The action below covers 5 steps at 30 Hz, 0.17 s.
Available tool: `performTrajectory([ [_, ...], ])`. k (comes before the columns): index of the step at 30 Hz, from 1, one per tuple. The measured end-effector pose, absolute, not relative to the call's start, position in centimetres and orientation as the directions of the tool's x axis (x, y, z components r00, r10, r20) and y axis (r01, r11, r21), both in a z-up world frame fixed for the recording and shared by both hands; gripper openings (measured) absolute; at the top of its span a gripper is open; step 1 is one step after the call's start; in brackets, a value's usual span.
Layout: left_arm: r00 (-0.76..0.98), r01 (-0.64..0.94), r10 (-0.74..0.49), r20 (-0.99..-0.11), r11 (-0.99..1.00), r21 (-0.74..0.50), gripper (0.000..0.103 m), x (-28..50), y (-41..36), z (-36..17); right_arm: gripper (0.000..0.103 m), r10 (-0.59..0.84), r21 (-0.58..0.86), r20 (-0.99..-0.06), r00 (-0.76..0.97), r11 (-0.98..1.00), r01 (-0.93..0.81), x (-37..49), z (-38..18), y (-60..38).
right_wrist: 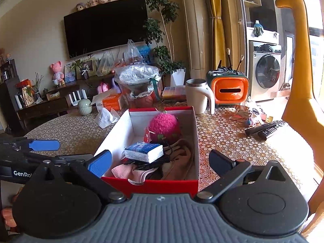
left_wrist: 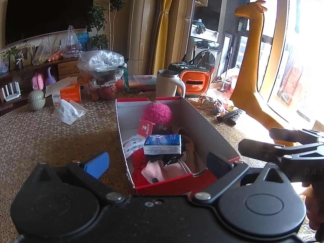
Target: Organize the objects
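Red shoebox (right_wrist: 149,185) sits open on the patterned surface (right_wrist: 232,141), holding a tissue pack (right_wrist: 144,151) atop clothes and a pink pompom (right_wrist: 163,126). Left gripper (left_wrist: 160,165) and right gripper (right_wrist: 162,163) both gape wide, empty, flanking it. Behind stand a mug (right_wrist: 197,96) and an orange holder (right_wrist: 228,90); remotes (right_wrist: 265,129) lie to the right.

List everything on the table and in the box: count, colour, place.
shoebox: 1, red outside, white inside, table centre
plush ball: 1, pink, far end of box
tissue pack: 1, blue and white, atop clothes in box
clothes: several, pink and red, near end of box
mug: 1, cream, behind box
storage caddy: 1, orange, right of mug
remotes: 2, black, right of box
tissue box: 1, orange, behind box on the left
jar: 1, pale green, far left
left tongs: 1, open, empty
right tongs: 1, open, empty
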<state>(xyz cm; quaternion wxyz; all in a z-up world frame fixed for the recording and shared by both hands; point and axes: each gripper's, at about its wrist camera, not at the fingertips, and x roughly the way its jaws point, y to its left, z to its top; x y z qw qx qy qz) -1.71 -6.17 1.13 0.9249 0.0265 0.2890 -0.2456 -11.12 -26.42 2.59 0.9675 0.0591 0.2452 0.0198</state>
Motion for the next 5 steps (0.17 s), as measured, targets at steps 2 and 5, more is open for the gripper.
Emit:
performTrajectory([
  [2,0.711,0.471,-0.442,-0.548,0.877,-0.097,0.102,-1.71,-6.13,1.12,0.103,0.065,0.122,-0.474,0.878,0.992,-0.007,-11.12,2.60,-26.40],
  [5,0.708,0.473,-0.447,-0.548,0.875,-0.102,0.102,-1.68,-6.10,1.08,0.103,0.059,0.118,-0.479,0.876,0.993,-0.002,-11.04,2.58,-26.32],
])
